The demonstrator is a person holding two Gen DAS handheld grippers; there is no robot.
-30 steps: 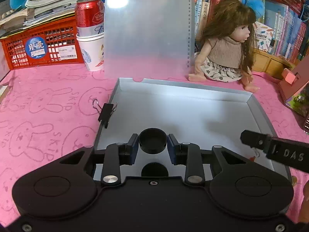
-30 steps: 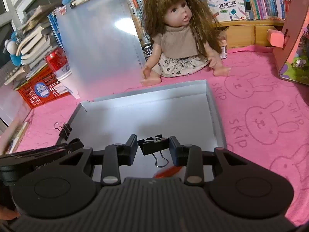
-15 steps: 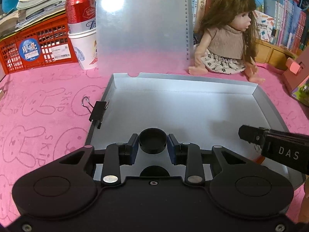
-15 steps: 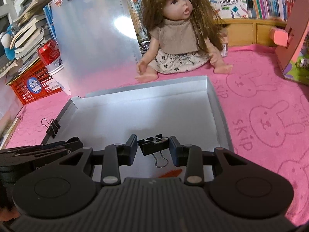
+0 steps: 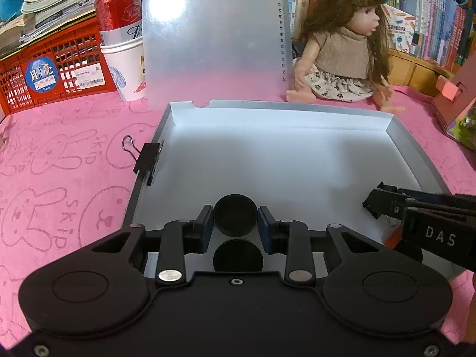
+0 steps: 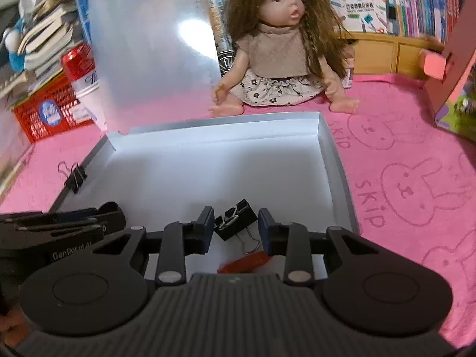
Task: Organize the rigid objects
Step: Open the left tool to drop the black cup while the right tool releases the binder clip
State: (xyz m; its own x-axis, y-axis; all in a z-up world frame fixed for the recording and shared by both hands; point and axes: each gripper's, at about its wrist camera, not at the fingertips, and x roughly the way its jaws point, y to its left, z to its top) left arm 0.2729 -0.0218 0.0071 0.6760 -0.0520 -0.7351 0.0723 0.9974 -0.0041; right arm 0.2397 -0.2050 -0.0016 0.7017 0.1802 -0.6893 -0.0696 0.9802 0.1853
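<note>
- Your left gripper (image 5: 235,224) hangs over the near part of the shallow white tray (image 5: 416,154), its fingers (image 5: 205,229) pinching a round black cap (image 5: 235,218) from both sides.
- Directly under that cap a second dark round shape (image 5: 238,257) lies on the tray floor; it may be another cap or only a shadow, the view does not settle it.
- Your right gripper (image 6: 236,226) is over the tray's near right part, and its fingers (image 6: 265,232) are closing.
- A black binder clip (image 6: 235,223) sits tilted between them, with a small gap on each side, so the pads do not press on it.
- An orange piece (image 6: 247,263) lies on the tray floor just nearer than that clip, half hidden by the gripper body.
- A second black binder clip (image 5: 147,159) is clamped on the tray's left wall, wire handle pointing out over the pink rabbit-print cloth (image 5: 59,178) on the table.
- Beyond the tray's far edge stands a translucent clipboard (image 5: 214,35), upright, with a doll (image 5: 342,47) seated to its right.
- Left of the clipboard a red can (image 5: 119,15) stands in a paper cup (image 5: 125,65), beside a red basket (image 5: 44,71).
</note>
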